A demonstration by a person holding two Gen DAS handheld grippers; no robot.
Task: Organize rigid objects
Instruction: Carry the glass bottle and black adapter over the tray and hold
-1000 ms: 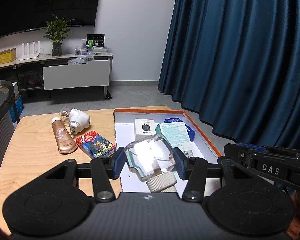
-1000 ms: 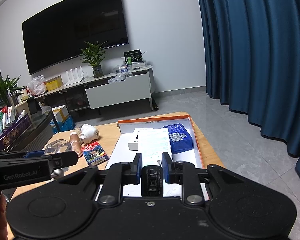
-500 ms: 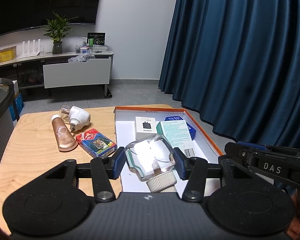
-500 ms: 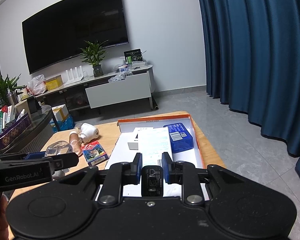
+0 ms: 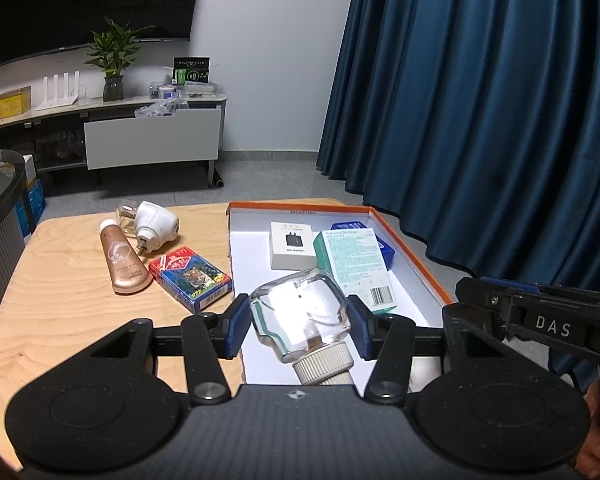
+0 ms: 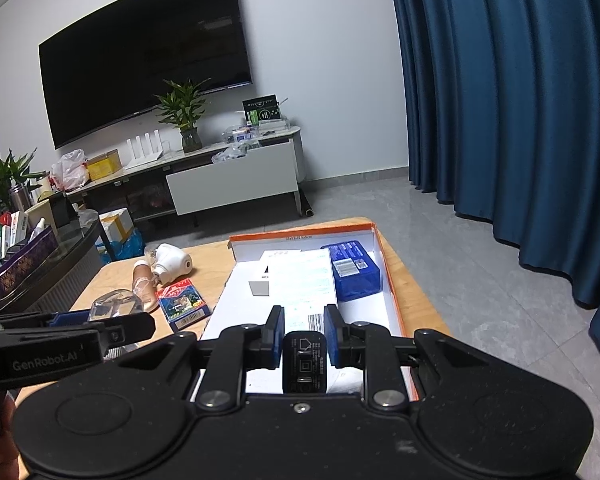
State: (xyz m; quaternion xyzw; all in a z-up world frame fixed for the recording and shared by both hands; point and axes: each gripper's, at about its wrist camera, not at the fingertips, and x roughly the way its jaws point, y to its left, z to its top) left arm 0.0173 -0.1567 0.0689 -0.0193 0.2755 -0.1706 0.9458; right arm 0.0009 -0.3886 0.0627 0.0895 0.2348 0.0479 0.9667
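Nothing moved since earlier frame. Pale wooden table [image 5: 60,300], rounded corners; grey tile floor, blue curtain [image 5: 480,100]. Left gripper [image 5: 299,320] pinching clear glass bottle [image 5: 300,316], ribbed cap, over orange-rimmed white box [image 5: 416,252] near edge. Right gripper [image 6: 303,334] pressed on black charger [image 6: 305,362].

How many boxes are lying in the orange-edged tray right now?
3: white charger box at the far left, teal bandage box in the middle, blue box far right, partly under the teal one. More may be hidden.
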